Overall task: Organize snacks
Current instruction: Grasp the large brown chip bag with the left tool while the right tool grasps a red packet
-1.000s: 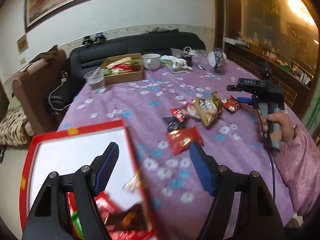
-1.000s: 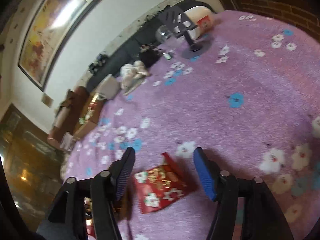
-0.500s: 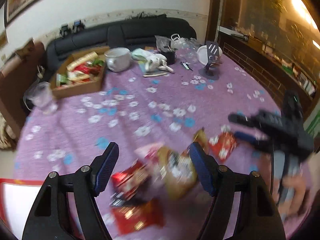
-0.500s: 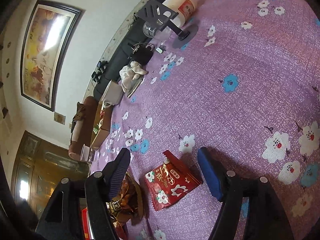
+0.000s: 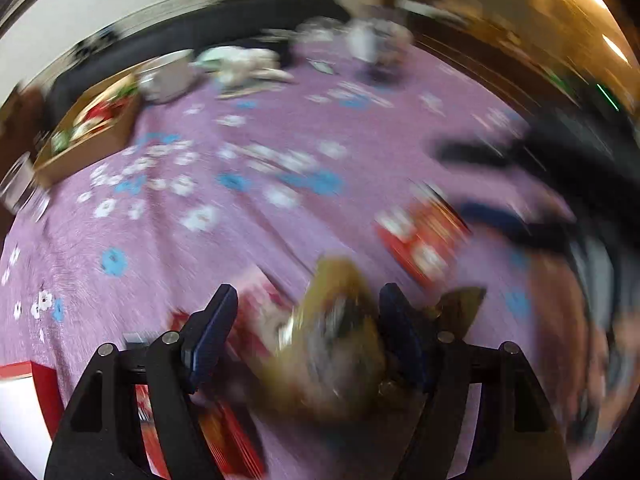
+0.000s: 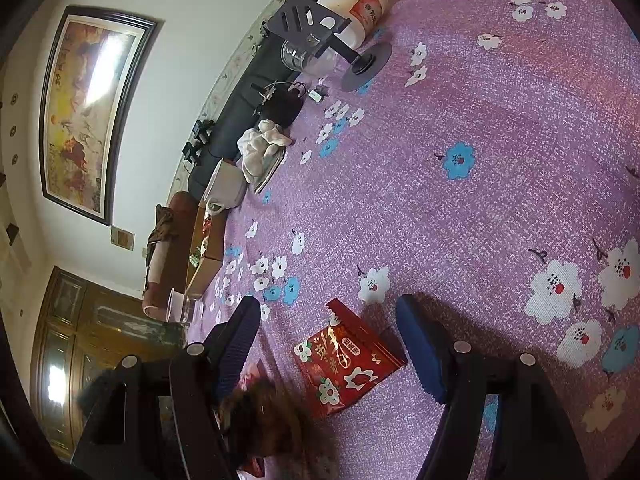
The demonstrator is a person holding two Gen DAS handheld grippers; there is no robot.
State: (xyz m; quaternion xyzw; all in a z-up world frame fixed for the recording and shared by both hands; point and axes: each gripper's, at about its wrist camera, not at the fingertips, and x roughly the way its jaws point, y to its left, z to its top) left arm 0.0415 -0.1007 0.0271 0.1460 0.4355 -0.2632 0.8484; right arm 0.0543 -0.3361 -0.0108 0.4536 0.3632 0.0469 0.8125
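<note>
The left wrist view is smeared by motion. My left gripper stands open low over the snack pile, with a gold-brown bag between its fingers; no pad visibly presses on it. Pink and red packets lie beside the bag. A red flowered pouch lies further right, under my right gripper. In the right wrist view my right gripper is open, straddling that red pouch without touching it. The brown bag shows blurred at the lower left.
The red-rimmed white tray sits at the near left. At the back of the purple flowered tablecloth stand a cardboard box of snacks, a white pot, a crumpled cloth, a phone stand, a white jar and a plastic cup.
My left gripper swung right from above the red tray to the snack pile and sank, so the gold-brown bag now lies between its fingers. The right gripper rolled slightly over the red pouch.
</note>
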